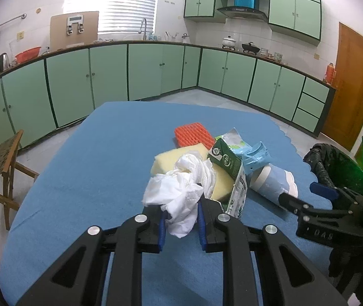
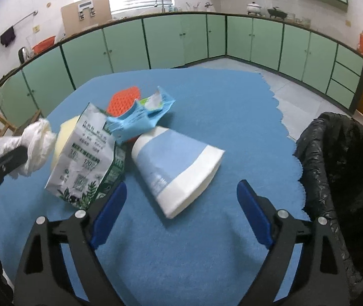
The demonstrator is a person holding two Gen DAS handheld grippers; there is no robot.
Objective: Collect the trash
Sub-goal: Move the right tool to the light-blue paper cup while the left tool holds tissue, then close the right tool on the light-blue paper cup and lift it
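Most print is too blurry to read, only "120" is showing on the green-and-white paper bag (image 2: 84,163) left of centre. The left gripper (image 1: 181,225) is pinching a crumpled white tissue (image 1: 179,191). The right gripper (image 2: 181,211) is sitting spread wide, nothing between its pads, just below the blue-and-white tube (image 2: 179,168) lying on the blue tablecloth (image 2: 207,102). The black-lined bin (image 2: 344,168) is sitting at the right edge; its inside isn't showing.

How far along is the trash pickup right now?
Done: nothing visible inside the black-lined bin. In hand: the left claw is shut on the crumpled white tissue; the right claw is open, empty, before the blue-and-white tube. Left: tube, green carton, blue wrapper, yellow sponge, orange pad.
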